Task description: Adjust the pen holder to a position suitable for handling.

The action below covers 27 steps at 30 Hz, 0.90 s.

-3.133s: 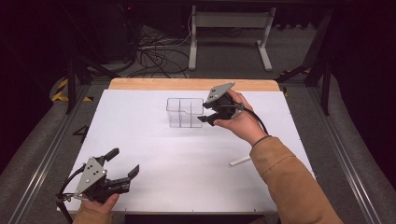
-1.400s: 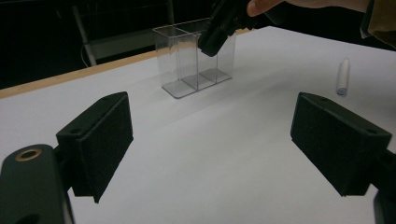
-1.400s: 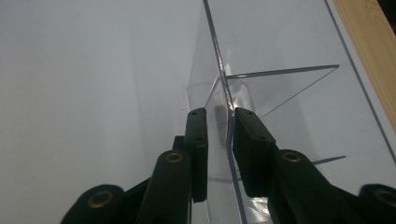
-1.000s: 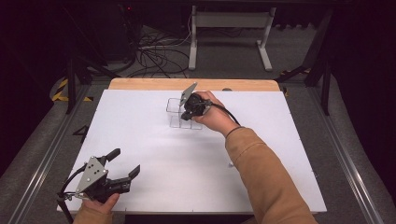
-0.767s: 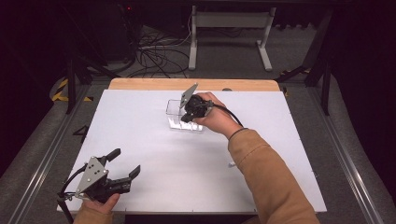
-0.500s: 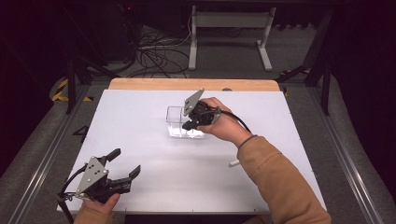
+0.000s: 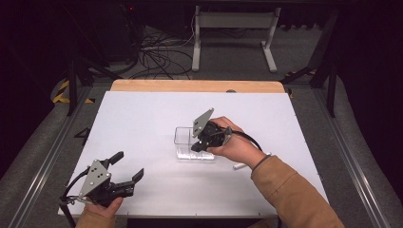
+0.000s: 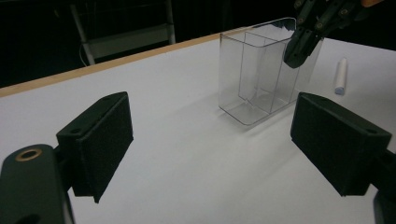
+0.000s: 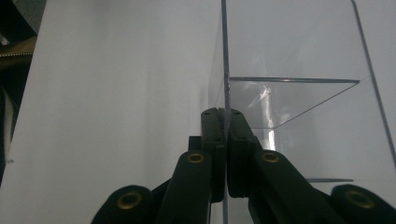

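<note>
Where the white table surface (image 7: 142, 118) runs toward its middle, stands upright a clear plastic divided box (image 7: 190, 142), somewhat nearer the right edge than the left; split by thin clear partitions into open-topped compartments, all seen bare down to the transparent floor in the left gripper view; pinched at its right-hand wall by the right gripper (image 7: 202, 142), jaws drawn together on that thin wall, one pad inside the box and one outside, as seen edge-on in the right gripper view with the wall running straight up from between the pads; gripped near the top rim, with a partition branching off the wall just beyond the fingertips; held off near the front-left corner of the surface, the left gripper (image 7: 127, 167), jaws spread wide with nothing between them, well apart from the box; lying flat toward the right edge, just beside the right hand's wrist, a small white stick, perhaps chalk (image 7: 239, 166), apart from the box.
</note>
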### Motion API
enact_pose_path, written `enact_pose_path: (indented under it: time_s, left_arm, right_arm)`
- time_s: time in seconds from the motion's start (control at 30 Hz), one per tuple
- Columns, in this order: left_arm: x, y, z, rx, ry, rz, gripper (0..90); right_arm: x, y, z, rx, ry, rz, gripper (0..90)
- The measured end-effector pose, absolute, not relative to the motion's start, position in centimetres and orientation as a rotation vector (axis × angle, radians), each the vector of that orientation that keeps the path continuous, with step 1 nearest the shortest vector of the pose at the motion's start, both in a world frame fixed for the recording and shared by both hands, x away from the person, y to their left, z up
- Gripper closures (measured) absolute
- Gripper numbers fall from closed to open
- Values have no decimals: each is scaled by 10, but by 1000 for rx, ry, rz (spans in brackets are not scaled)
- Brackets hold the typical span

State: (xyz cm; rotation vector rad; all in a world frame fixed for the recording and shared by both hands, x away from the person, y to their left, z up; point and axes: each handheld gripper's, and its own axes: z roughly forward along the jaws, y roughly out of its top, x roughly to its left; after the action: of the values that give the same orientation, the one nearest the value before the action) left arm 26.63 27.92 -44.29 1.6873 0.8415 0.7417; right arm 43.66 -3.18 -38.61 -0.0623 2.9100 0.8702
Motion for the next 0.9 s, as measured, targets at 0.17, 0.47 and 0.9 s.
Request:
enact_pose_path:
  time_s: [0.17, 0.47, 0.9]
  left_arm:
    - [266, 279, -443, 1689, 842, 736, 137]
    - [266, 279, -443, 1688, 843, 736, 137]
    - [266, 278, -444, 1691, 846, 732, 138]
  right_arm:
    - [433, -33, -391, -69, 2922, 876, 886]
    - [430, -34, -397, -39, 2934, 855, 886]
    - [429, -37, -399, -34, 2933, 872, 886]
